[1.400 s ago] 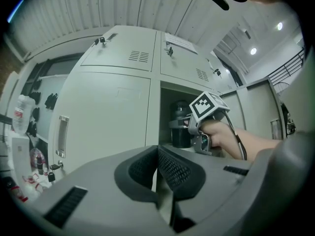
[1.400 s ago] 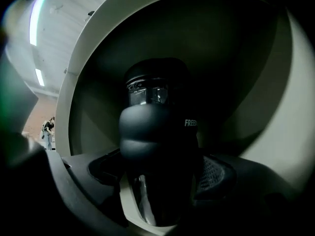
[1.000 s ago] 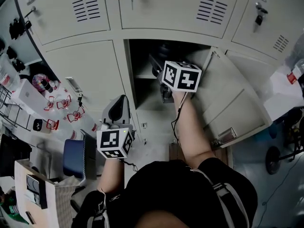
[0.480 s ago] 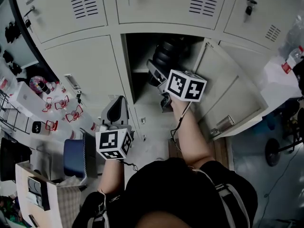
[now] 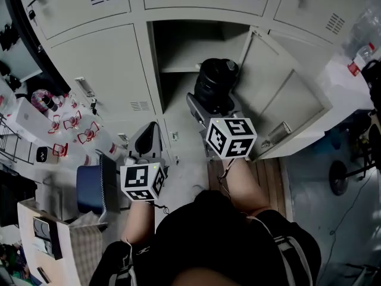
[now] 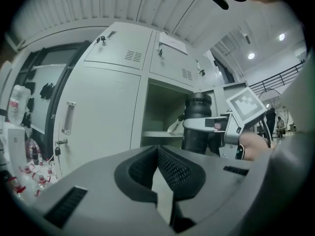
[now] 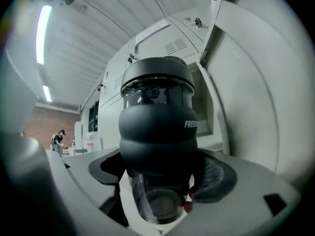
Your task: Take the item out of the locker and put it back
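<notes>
The right gripper [image 5: 209, 105] has its fingers clamped round the black bottle [image 5: 218, 81], upright, long axis vertical, lid up, at the open locker's [image 5: 178, 47] mouth. At 7 o'clock, the left gripper [image 6: 160, 175] has fingers closed, empty

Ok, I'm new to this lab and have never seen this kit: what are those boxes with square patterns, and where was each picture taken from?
There is no robot here: a person holds a two-jaw gripper in each hand. Each patterned cube is part of a gripper. The head view comes from a camera on the person's head, looking down. The two gripper views come from cameras riding on the grippers, looking along their jaws. The right gripper is clamped on a black bottle, held in front of the open locker. The left gripper is shut and empty, off to the side.
</notes>
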A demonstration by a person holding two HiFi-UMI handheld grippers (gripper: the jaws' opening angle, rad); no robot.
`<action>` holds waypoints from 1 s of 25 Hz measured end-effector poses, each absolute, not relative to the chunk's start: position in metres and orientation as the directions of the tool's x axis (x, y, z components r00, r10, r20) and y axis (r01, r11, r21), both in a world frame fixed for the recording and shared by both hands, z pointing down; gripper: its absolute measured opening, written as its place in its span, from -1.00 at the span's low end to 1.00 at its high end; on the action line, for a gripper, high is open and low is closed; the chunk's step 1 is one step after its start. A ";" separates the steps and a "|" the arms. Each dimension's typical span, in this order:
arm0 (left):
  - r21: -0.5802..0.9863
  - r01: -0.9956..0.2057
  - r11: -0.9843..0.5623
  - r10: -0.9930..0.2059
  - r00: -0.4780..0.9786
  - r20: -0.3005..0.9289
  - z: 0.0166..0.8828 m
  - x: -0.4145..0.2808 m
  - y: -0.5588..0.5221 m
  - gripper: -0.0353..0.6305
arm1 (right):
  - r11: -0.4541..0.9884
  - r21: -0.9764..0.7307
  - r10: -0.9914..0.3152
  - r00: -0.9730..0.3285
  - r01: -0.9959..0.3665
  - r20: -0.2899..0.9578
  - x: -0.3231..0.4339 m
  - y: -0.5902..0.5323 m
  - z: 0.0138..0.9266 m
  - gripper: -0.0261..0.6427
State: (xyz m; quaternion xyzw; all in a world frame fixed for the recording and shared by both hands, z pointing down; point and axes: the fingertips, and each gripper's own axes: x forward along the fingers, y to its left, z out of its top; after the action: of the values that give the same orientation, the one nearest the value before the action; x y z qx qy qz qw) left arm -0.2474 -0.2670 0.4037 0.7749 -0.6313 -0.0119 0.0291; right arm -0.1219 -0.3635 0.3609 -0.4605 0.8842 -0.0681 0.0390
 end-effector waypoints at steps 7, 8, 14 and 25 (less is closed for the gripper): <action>0.050 -0.970 -0.238 -0.971 0.240 0.024 0.408 -0.224 -0.254 -0.86 | 0.564 -0.109 -0.822 -0.569 -0.818 0.011 -0.107 -0.324 0.386 0.35; 0.049 -0.969 -0.241 -0.970 0.242 0.022 0.409 -0.221 -0.254 -0.86 | 0.566 -0.106 -0.821 -0.571 -0.817 0.015 -0.105 -0.321 0.388 0.35; 0.038 -0.968 -0.247 -0.968 0.248 0.022 0.407 -0.210 -0.250 -0.86 | 0.572 -0.085 -0.817 -0.576 -0.816 0.022 -0.099 -0.315 0.390 0.35; 0.030 -0.984 -0.177 -0.984 0.176 -0.011 0.394 -0.237 -0.251 -0.86 | 0.646 -0.283 -0.743 -0.670 -0.709 -0.018 -0.131 -0.346 0.366 0.35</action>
State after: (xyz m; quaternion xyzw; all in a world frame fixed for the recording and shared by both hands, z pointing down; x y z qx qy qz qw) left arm -0.2369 -0.2509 0.3939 0.7669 -0.6415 -0.0138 0.0077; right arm -0.1310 -0.3459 0.3659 -0.4011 0.9048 -0.1271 0.0663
